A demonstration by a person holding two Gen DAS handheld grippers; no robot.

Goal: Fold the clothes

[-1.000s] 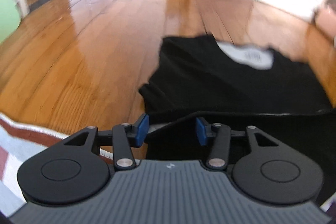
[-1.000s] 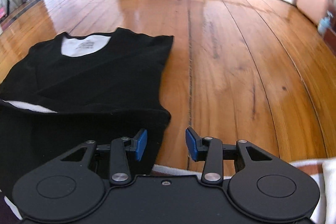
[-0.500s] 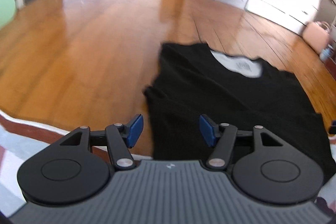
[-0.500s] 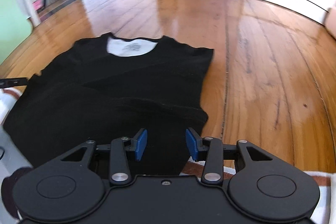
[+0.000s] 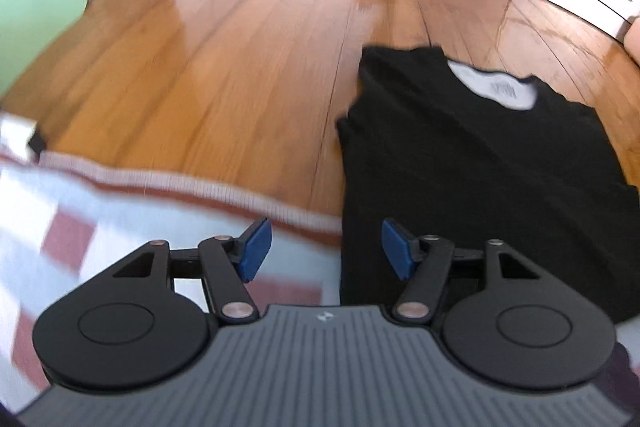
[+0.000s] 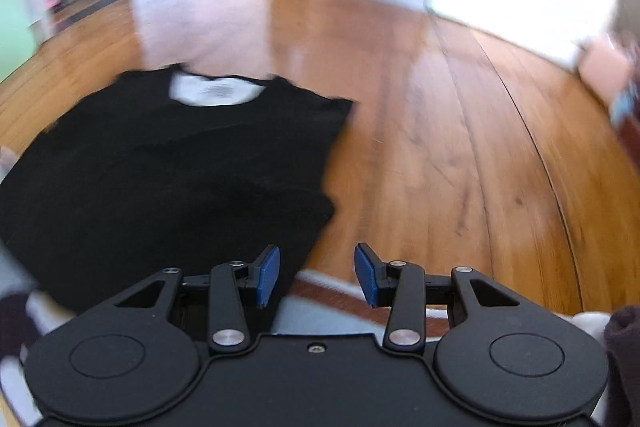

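A glossy wooden floor filled both views, with a striped rug along the lower edge of each frame. A black shirt lay flat, right of centre in the left wrist view and left of centre in the right wrist view, its collar at the far end and its near end on the rug. Its sides looked turned in and a faint crease crossed its middle, so it seemed partly folded; how far was hard to judge.

The left claw hung wide open at the lower middle of its frame, gripping nothing. The right claw was equally spread and empty.

The shirt would likely be light, limp and apt to sag, so a corner or hem edge suits pinching best. No containers showed clearly.
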